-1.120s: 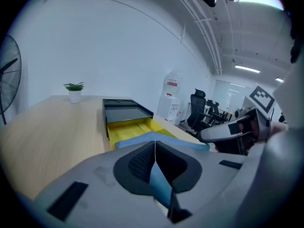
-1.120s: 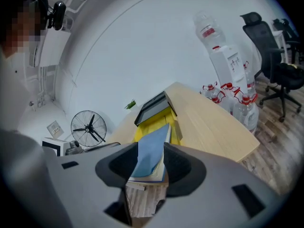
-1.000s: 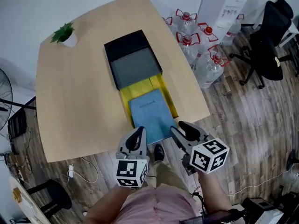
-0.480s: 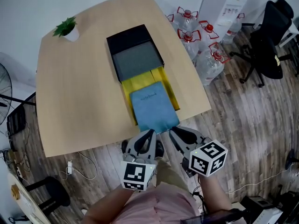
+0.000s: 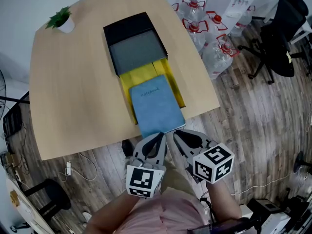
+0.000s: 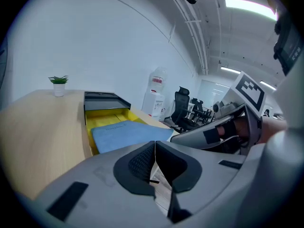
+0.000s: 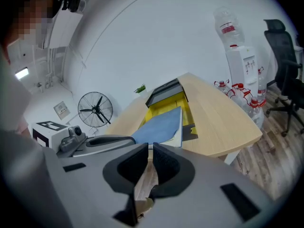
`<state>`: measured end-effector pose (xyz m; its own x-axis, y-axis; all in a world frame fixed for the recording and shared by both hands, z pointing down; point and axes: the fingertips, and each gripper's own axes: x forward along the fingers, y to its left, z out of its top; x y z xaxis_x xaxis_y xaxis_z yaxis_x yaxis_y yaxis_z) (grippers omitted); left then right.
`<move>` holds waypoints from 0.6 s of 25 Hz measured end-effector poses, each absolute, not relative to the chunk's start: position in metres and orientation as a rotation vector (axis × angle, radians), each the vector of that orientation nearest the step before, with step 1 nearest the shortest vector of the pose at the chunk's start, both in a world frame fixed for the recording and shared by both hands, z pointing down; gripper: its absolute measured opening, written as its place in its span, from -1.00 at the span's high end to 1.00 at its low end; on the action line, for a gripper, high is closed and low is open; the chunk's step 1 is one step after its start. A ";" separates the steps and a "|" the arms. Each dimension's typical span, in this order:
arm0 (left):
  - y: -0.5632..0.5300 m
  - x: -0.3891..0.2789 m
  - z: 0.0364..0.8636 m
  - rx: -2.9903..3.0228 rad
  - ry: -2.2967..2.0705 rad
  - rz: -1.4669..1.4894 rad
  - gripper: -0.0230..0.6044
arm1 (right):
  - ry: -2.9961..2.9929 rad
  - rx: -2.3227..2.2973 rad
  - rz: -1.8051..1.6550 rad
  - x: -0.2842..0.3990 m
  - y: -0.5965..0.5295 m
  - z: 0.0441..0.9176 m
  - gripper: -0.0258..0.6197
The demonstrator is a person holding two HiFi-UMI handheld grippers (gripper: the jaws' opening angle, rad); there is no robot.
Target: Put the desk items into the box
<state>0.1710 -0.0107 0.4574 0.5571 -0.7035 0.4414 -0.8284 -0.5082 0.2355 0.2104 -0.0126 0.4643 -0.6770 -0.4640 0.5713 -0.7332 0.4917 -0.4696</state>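
A blue notebook (image 5: 156,108) lies on a yellow folder (image 5: 145,77) at the table's front edge, its near end reaching the edge. Behind them sits the black box (image 5: 130,29) with a grey inside. Both grippers hang off the table, just in front of the notebook. My left gripper (image 5: 157,141) is shut with nothing in it, and so is my right gripper (image 5: 176,138) beside it. The left gripper view shows its gripper (image 6: 155,148), the notebook (image 6: 123,134), the folder (image 6: 107,115) and the box (image 6: 102,99). The right gripper view shows its gripper (image 7: 150,148) before the notebook (image 7: 161,125).
A small potted plant (image 5: 59,19) stands at the table's (image 5: 73,91) far left corner. Water bottles (image 5: 209,33), a dispenser (image 5: 229,1) and a black office chair (image 5: 280,38) stand on the wood floor to the right. A floor fan (image 7: 97,109) is at the left.
Both grippers have drawn back off the table's front edge toward me and come closer together. The notebook, folder and box lie as before.
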 end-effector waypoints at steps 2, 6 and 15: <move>-0.010 0.172 0.457 2.375 -1.236 0.403 0.89 | -2.364 0.988 1.011 0.210 -0.014 0.467 0.82; -0.005 0.173 0.459 2.366 -1.207 0.413 0.89 | -2.360 0.976 1.013 0.205 -0.017 0.470 0.82; -0.010 0.164 0.481 2.305 -1.205 0.448 0.89 | -2.355 0.989 1.012 0.199 -0.034 0.474 0.83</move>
